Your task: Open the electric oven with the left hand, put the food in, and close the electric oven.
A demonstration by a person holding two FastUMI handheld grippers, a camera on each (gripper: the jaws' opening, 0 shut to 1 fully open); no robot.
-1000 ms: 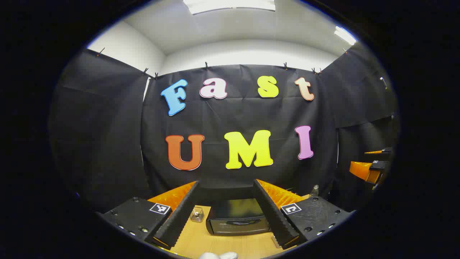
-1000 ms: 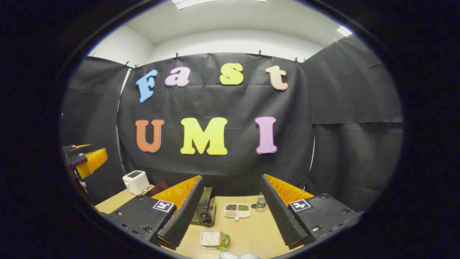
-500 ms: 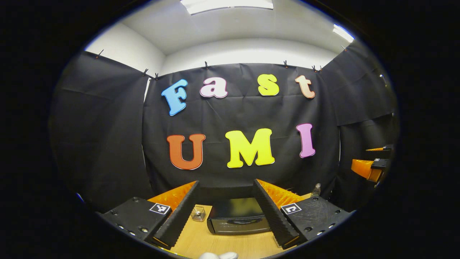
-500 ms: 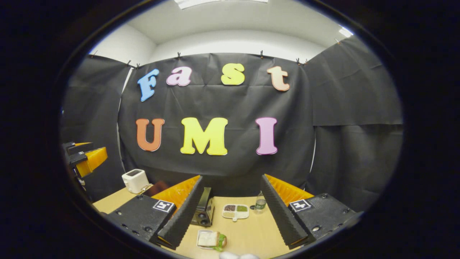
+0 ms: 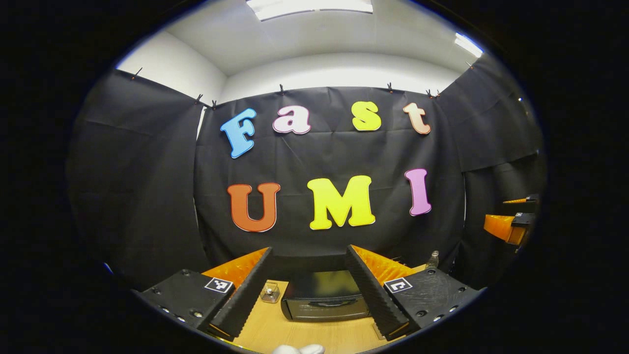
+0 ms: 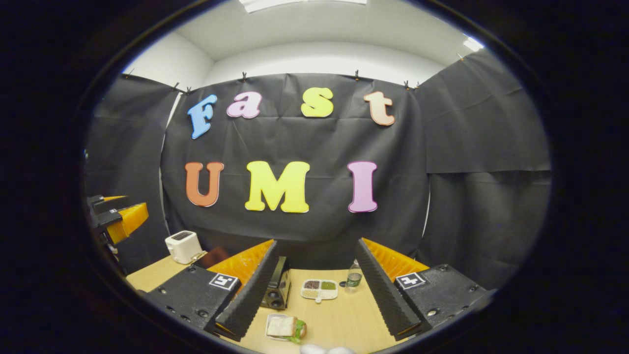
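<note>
The black electric oven (image 5: 323, 297) stands shut on the wooden table, straight ahead between the fingers of my left gripper (image 5: 307, 287), which is open and held above and short of it. In the right gripper view the oven's right side (image 6: 280, 290) shows beside the left finger. A sandwich on a small white plate (image 6: 284, 328) lies on the table below my right gripper (image 6: 314, 282), which is open and empty. The left gripper (image 6: 120, 219) shows far off at the left edge there; the right gripper (image 5: 508, 227) shows at the right edge of the left gripper view.
A white toaster (image 6: 183, 247) stands at the table's far left. A divided white dish of grains (image 6: 319, 289) and a small bottle (image 6: 352, 279) sit right of the oven. A small glass jar (image 5: 269, 292) stands left of the oven.
Both views have shifted only slightly; in the right gripper view the plate and dish drifted a little left and down. Both grippers stay open.
</note>
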